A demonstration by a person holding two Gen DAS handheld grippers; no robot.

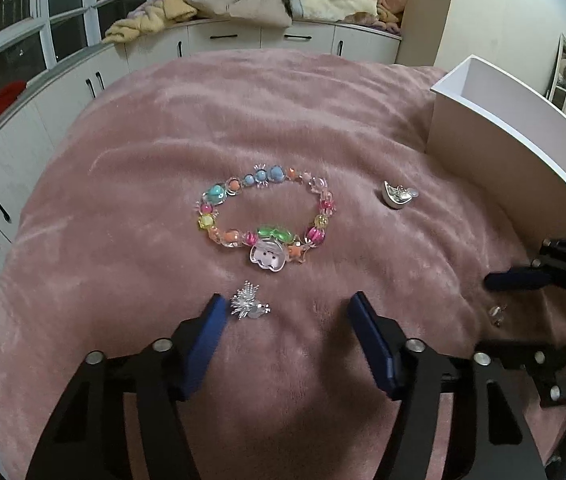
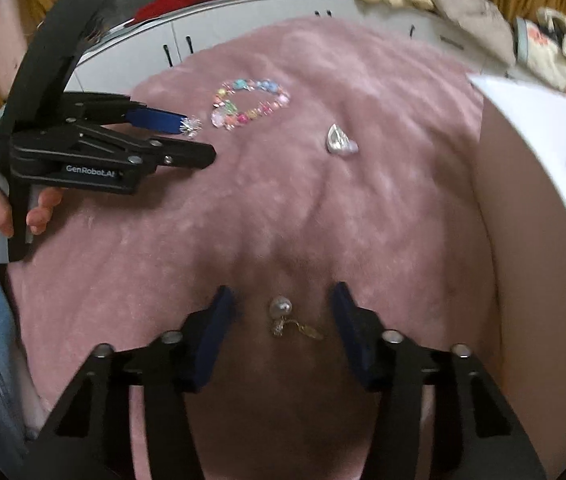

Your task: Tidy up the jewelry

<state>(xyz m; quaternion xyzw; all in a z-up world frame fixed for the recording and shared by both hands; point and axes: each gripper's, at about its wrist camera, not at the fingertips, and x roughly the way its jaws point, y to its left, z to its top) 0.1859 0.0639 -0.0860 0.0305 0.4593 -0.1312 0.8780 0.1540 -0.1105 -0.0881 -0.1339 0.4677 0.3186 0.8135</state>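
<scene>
You've got a pink plush blanket point(image 1: 163, 128) carrying everything: the colourful beaded bracelet point(image 1: 261, 216) mid-field, a spiky silver brooch point(image 1: 247, 305) near you, a silver ring point(image 1: 397, 195) right, a pearl earring point(image 2: 281, 309), and the white box point(image 1: 483, 128) far right.

Right gripper point(image 2: 283, 304) jaws spread, straddling clear bead earring with gold hook point(image 2: 288, 318) on fuzzy pink blanket point(image 2: 283, 200).

Pink blanket point(image 1: 163, 128): plush, matt cloth. Bead bracelet point(image 1: 263, 216): glossy translucent plastic. Spiky brooch point(image 1: 249, 303): shiny silver metal. White box point(image 1: 495, 136): smooth, matt.
</scene>
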